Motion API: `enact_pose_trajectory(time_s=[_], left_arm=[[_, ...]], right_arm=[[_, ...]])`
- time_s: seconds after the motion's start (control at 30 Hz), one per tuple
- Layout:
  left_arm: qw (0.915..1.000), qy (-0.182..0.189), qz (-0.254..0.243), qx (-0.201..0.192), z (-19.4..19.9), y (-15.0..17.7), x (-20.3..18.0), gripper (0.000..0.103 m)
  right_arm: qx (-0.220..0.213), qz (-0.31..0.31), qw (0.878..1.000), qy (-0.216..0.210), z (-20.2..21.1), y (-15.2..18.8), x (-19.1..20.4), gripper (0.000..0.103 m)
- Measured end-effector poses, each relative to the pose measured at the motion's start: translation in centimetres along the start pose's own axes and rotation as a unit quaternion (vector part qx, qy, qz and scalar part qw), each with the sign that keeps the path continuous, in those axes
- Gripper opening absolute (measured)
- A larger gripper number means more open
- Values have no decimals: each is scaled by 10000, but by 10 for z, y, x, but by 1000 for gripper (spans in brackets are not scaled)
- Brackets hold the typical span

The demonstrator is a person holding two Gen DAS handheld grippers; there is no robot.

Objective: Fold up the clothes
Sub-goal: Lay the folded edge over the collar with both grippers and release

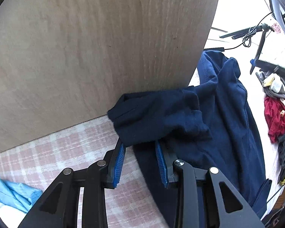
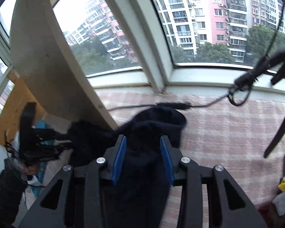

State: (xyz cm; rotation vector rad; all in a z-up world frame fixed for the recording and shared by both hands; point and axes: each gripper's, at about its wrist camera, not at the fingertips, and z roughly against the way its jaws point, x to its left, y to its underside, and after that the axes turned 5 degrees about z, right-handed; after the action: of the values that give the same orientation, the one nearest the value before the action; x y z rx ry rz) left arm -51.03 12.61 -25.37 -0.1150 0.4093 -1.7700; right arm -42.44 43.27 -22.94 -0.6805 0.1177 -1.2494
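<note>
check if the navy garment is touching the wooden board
Touching. In the left wrist view the navy garment has a bunched fold that lies right against the foot of the wooden board, overlapping its lower edge with no checked cloth showing between them.

light: daylight from window (image 2: 199, 28) at 12 o'clock | glare: floor (image 1: 237, 9) blown white at 1–2 o'clock, left view | blur: motion smear on cable (image 2: 209, 104) | edges: fisheye bending, dark corner vignette

Open left tool (image 1: 140, 148) under navy garment (image 1: 209, 117) on checked cover (image 1: 70, 148).
</note>
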Motion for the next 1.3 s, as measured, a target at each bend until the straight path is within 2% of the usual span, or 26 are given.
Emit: enact_pose_trajectory(time_s=[0.07,0.2,0.37,0.43,0.53,0.73,0.8,0.83,0.87,0.9,0.97,1.07,1.23,1.3], left_arm=[[10000,-24,-36,6,1,4,2,32],[9998,-99,-129,108,-4,12,2,34],[9998,-146,-53,88,-13,-2,-3,36],[10000,-49,43,48,-13,-6,-6,36],[10000,-18,66,36,-17,-2,-22,36],[10000,-75,26,53,-23,-5,-35,36],[9999,-92,39,-33,-23,-4,-39,32],[10000,-26,44,-78,-22,-3,-40,27],[9999,49,48,-122,-21,-2,-42,15],[9998,107,26,-172,-20,0,-44,8],[9995,166,71,-267,-16,1,-46,6],[9980,462,252,-340,-2,2,-47,6],[9956,604,26,-715,59,12,-71,6],[9941,676,-72,-847,90,25,-82,6]], right_arm=[[219,-74,9997,116,-12,10,-13,37],[340,-27,9994,-62,-29,15,-18,37],[401,318,9986,120,-48,-2,-5,37],[460,357,9982,134,-53,-4,-5,37],[481,356,9979,263,-59,-8,-13,48],[416,389,9982,205,-69,-15,-20,52],[359,562,9977,153,-73,-16,-15,52],[336,628,9974,114,-74,-16,-13,40],[329,641,9974,47,-73,-16,-11,28],[321,653,9973,-20,-72,-16,-10,14],[280,655,9973,-169,-67,-16,-7,11],[-4,453,9979,-465,-36,-22,-2,10],[-330,626,9958,-583,32,-29,29,10],[-419,729,9947,-587,63,-20,46,10]])
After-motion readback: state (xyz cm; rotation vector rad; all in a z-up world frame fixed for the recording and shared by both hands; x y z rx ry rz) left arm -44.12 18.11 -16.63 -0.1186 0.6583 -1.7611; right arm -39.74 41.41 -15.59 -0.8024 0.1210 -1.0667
